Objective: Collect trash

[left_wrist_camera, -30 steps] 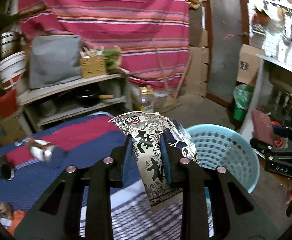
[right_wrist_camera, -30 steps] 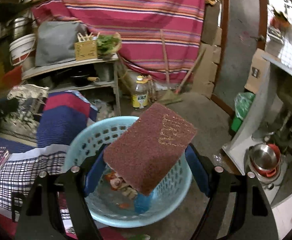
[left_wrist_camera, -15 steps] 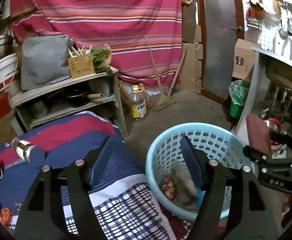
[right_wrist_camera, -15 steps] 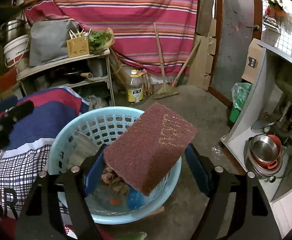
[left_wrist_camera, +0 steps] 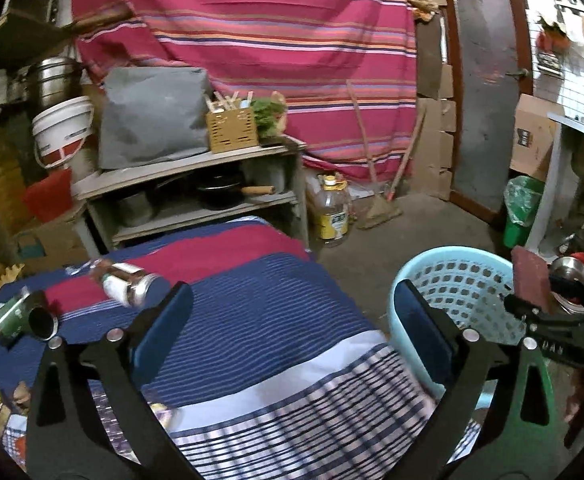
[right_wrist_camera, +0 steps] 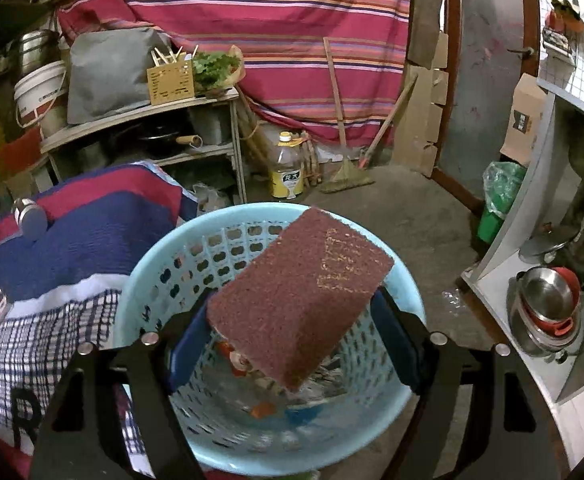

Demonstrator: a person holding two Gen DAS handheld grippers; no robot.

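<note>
Tilted maroon scouring pad (right_wrist_camera: 298,296) above trash-filled blue basket (right_wrist_camera: 152,264)

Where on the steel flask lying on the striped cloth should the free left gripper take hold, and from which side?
Grip the steel flask across the middle of its round body, coming from above. It lies on its side on the striped cloth, so the body's two long sides are exposed. The left gripper has just opened and holds nothing.

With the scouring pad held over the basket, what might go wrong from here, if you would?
1. The right claw grips only the near end of the maroon scouring pad, which tilts toward the far rim of the blue basket; released there, it may fall outside.
2. The can lying on the striped blanket could roll off.
</note>
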